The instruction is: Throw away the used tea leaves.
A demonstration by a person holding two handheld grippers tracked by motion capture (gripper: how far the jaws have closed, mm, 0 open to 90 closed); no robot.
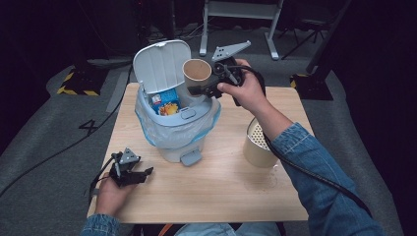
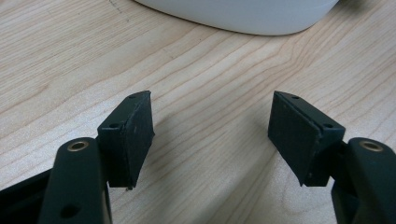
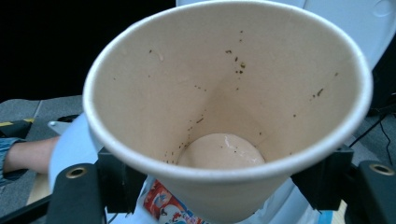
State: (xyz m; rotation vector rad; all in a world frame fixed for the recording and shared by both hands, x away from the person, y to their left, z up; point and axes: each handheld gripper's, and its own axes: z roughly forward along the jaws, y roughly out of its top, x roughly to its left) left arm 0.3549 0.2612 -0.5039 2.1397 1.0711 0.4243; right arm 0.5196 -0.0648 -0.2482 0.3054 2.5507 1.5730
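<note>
Brown paper cup (image 1: 197, 73) — empty but for dark specks on its inner wall and a pale wet film at the bottom — sits upright above the open bin (image 1: 176, 129), whose lid (image 1: 161, 65) stands raised. Inside the bin's plastic liner lies a blue and yellow snack packet (image 1: 164, 103). A cream perforated container (image 1: 257, 143) stands on the counter (image 1: 216, 187) to the right. The right tool (image 1: 206, 88) is extended over the bin, jaws clamped on the cup's sides just below the rim (one pad on either side). The left tool (image 2: 211, 135) rests low over the counter's near left part, jaws spread with nothing between them — well apart from the cup.
</note>
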